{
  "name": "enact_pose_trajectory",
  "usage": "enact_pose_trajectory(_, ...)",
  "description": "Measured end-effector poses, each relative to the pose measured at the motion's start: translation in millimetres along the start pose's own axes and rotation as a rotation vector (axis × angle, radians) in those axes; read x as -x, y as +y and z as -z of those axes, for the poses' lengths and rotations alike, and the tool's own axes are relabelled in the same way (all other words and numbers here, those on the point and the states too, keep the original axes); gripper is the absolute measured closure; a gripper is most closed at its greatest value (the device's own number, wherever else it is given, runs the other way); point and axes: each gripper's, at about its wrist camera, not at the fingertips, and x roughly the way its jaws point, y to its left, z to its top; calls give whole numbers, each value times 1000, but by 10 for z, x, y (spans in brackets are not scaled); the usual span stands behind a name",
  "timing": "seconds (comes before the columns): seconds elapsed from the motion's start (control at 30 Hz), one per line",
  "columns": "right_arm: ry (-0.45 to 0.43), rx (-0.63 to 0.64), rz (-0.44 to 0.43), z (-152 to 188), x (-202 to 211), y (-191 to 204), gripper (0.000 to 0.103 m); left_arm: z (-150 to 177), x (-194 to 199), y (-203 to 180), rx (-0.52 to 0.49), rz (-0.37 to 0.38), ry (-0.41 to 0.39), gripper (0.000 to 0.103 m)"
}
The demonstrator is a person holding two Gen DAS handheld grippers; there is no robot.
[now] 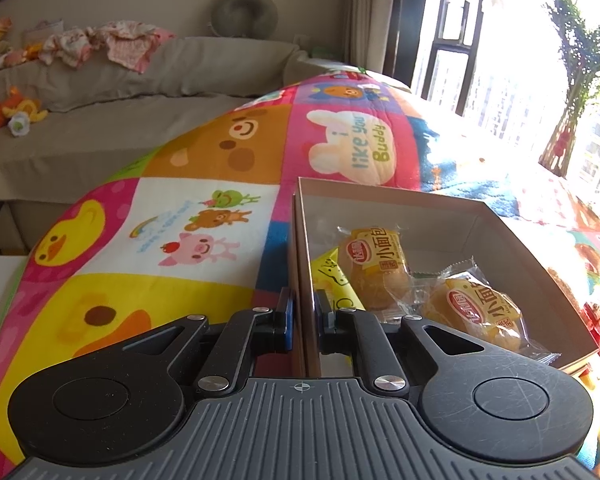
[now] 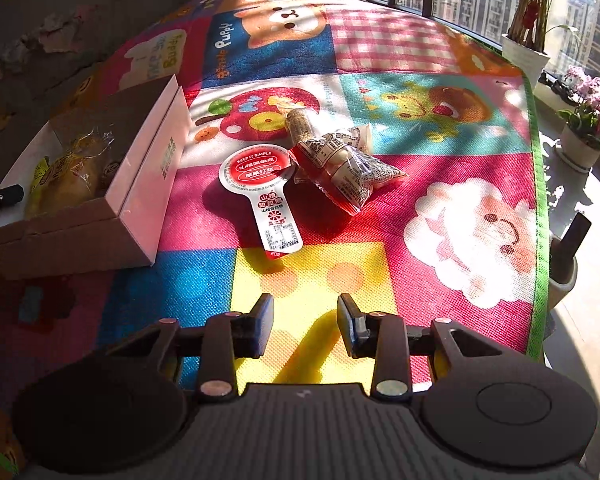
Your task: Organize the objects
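A pale cardboard box (image 1: 384, 200) sits on a colourful cartoon mat (image 1: 204, 216). Inside lie two wrapped yellow bread rolls (image 1: 374, 268) (image 1: 480, 312) and a yellow packet (image 1: 332, 276). My left gripper (image 1: 303, 312) is shut on the box's left wall. In the right wrist view the box (image 2: 148, 168) stands at the left. A red-and-white spoon-shaped snack packet (image 2: 260, 184), a clear wrapped snack bag (image 2: 348, 168) and a brown stick snack (image 2: 300, 126) lie on the mat (image 2: 440, 128). My right gripper (image 2: 305, 320) is open and empty, above the mat short of the snacks.
A grey sofa (image 1: 100, 92) with clothes and toys stands behind the mat. Potted plants (image 2: 532, 32) and flowers (image 2: 588, 120) stand by the window at the right. The mat's green edge (image 2: 540, 208) runs along the right side.
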Motion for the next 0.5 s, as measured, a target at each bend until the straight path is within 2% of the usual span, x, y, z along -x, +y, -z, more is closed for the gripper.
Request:
enact_pose_trajectory(0.17, -14, 9, -33, 108, 77, 65, 68, -10, 0, -23, -12, -10, 3, 91)
enact_pose_trajectory(0.27, -22, 38, -51, 79, 64, 114, 64, -15, -20, -31, -14, -16, 12, 91)
enact_pose_trajectory(0.4, -71, 100, -22, -132, -50, 194, 55, -13, -49, -40, -18, -22, 23, 91)
enact_pose_trajectory(0.5, -73, 101, -38, -382, -303, 191, 47, -12, -68, -44, -22, -25, 31, 91)
